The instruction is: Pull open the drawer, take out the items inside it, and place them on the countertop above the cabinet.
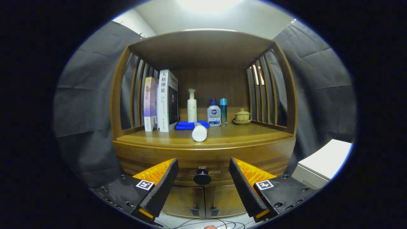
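Two fingers of the gripper (203,178) spread wide, gripping nothing, bracketing the drawer knob (202,176) for a straight pull. Drawer (203,159) shut; white tube (199,132) lying on the countertop (248,135).

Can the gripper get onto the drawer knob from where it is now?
Probably yes. The gripper is open, the drawer knob sits centred in the gap between its fingers, just ahead, and nothing lies between them.
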### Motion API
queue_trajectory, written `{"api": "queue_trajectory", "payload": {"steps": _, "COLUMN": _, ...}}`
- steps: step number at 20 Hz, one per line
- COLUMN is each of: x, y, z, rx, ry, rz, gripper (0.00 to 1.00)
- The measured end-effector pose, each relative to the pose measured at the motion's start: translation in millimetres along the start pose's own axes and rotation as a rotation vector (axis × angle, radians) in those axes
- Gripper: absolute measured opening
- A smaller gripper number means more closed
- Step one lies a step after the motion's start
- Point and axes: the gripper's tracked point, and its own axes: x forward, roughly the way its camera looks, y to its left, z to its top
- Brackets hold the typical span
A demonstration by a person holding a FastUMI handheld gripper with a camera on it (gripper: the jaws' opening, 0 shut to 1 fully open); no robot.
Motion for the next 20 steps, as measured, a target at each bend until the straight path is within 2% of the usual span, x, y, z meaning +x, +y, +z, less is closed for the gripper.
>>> {"api": "queue_trajectory", "payload": {"steps": 10, "x": -97, "y": -41, "z": 8, "rx": 0.062, "ry": 0.022, "rz": -0.055, "gripper": 1.0}}
{"api": "queue_trajectory", "payload": {"steps": 20, "x": -135, "y": -61, "z": 34, "rx": 0.063, "ry": -0.019, "rz": -0.069, "gripper": 1.0}}
